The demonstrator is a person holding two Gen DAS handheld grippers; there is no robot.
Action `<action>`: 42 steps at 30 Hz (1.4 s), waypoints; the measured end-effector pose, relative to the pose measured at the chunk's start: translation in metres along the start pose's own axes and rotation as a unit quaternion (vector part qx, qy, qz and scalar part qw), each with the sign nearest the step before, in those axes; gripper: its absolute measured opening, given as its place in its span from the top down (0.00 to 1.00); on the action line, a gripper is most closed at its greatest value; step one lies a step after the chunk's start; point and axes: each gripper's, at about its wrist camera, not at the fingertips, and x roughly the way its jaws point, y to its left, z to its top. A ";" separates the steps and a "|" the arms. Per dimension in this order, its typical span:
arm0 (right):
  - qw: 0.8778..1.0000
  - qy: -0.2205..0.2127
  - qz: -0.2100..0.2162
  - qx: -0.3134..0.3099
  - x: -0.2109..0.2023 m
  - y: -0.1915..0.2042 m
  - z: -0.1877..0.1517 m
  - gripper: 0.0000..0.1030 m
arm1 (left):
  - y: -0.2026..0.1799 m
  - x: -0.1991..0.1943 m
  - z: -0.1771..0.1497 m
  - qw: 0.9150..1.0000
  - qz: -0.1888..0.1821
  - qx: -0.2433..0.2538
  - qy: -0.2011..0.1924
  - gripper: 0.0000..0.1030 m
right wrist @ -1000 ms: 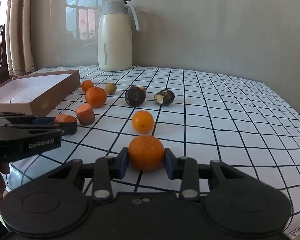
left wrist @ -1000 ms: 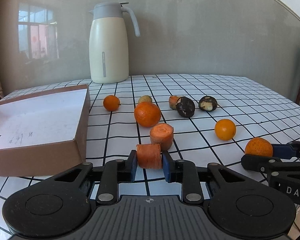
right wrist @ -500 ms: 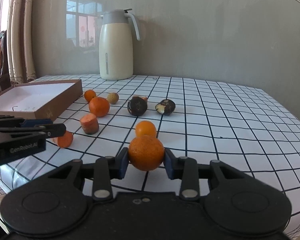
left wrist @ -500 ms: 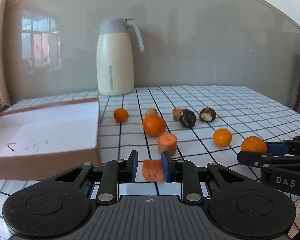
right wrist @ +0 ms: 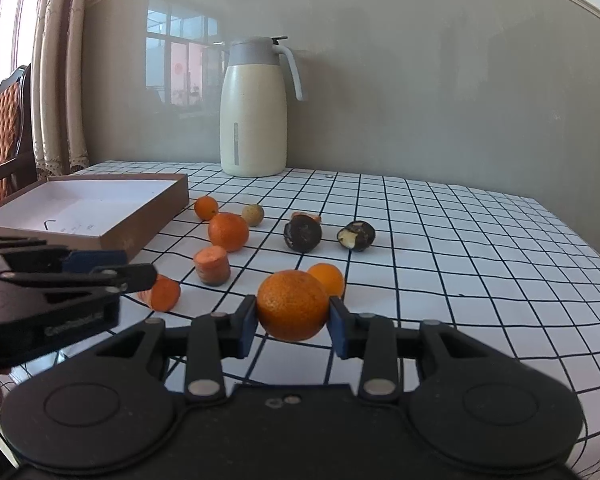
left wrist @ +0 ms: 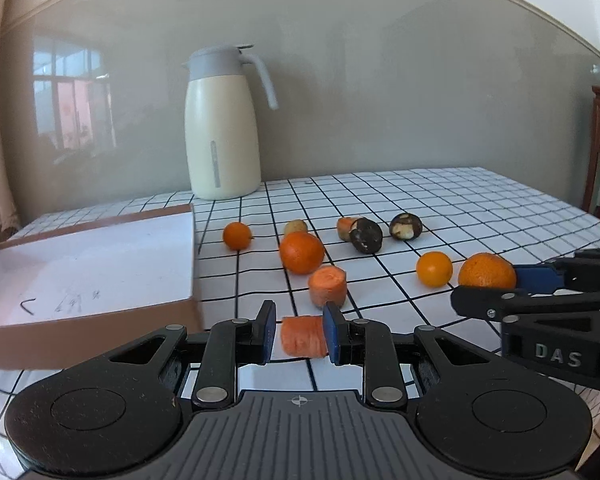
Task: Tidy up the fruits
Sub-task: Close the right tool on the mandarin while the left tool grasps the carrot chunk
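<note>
From the left wrist view, the left gripper (left wrist: 299,334) is clamping a carrot piece (left wrist: 302,336) between its blue pads, lifted clear of the checked tablecloth (left wrist: 480,208). The cardboard box (left wrist: 100,268) is lying ahead and to the left of the jaws — its white floor is showing bare apart from some pen marks. To do this carry well, the piece should probably be swung over the near wall before the pads are let go, so it does not clip the rim. A second carrot chunk (left wrist: 327,286) is standing just ahead of the jaws.

From the right wrist view, the right gripper (right wrist: 293,322) is gripping a large orange (right wrist: 293,305) at its widest part, a smaller orange (right wrist: 326,277) sitting just behind it. The box (right wrist: 156,204) is well off to the left of these jaws — the other gripper is standing between, so waiting its turn seems wise.
</note>
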 end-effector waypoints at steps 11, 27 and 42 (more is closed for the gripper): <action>1.000 0.004 -0.002 0.004 0.003 -0.003 -0.002 0.73 | 0.002 0.016 -0.003 1.000 0.010 -0.008 0.009 0.74; 1.000 0.007 -0.007 0.005 0.004 -0.005 -0.003 0.72 | -0.006 0.022 -0.010 0.999 0.014 0.007 0.030 0.44; 1.000 0.007 -0.007 0.009 0.006 -0.005 -0.002 0.72 | -0.009 0.006 -0.007 1.000 0.007 0.017 0.006 0.68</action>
